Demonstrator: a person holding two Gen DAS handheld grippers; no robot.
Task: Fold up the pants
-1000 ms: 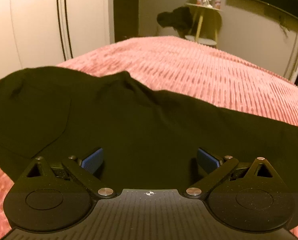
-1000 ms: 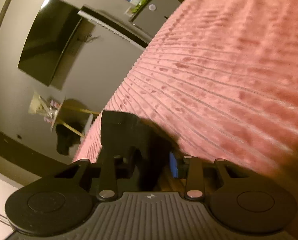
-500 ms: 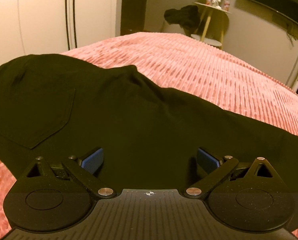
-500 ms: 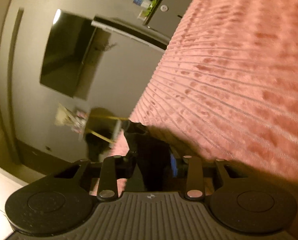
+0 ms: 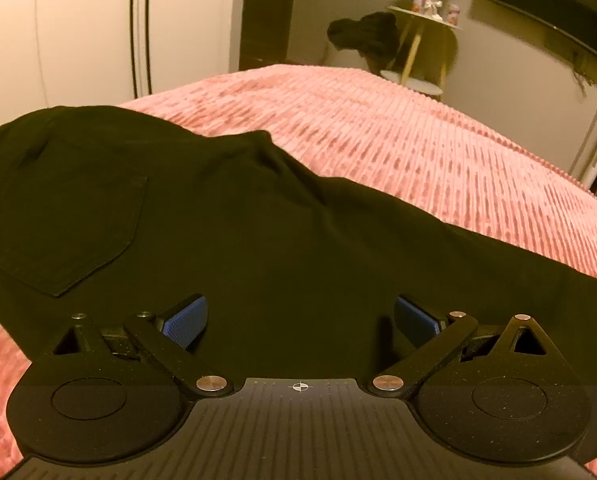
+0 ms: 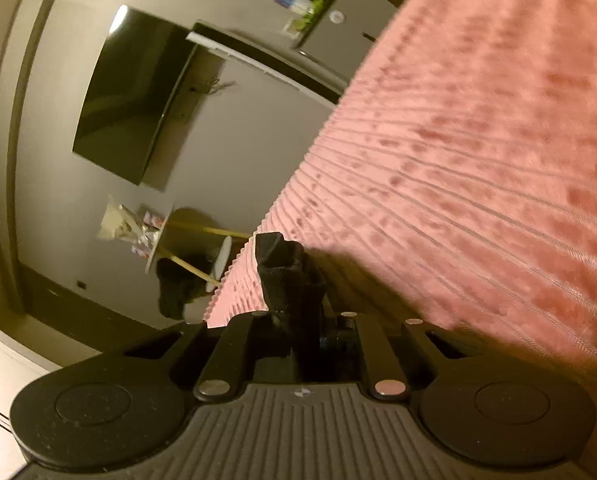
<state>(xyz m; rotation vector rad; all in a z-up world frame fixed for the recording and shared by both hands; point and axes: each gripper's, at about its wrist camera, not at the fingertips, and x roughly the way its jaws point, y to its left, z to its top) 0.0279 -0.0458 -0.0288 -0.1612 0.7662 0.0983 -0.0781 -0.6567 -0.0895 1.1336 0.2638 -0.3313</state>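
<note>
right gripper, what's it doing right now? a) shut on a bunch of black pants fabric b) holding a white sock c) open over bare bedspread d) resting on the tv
a: the right gripper has its fingers closed on a bunch of the black pants, raised above the pink bedspread.

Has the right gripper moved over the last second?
Yes. In the right wrist view the wall TV has slid rightward and downward, so the right gripper, shut on black pants fabric, has swung.

A bedroom at home
Pink ribbed bedspread point(image 5: 398, 136), wall-mounted television point(image 6: 134, 96), white wardrobe doors point(image 5: 98, 28) — a lived-in domestic room.
</note>
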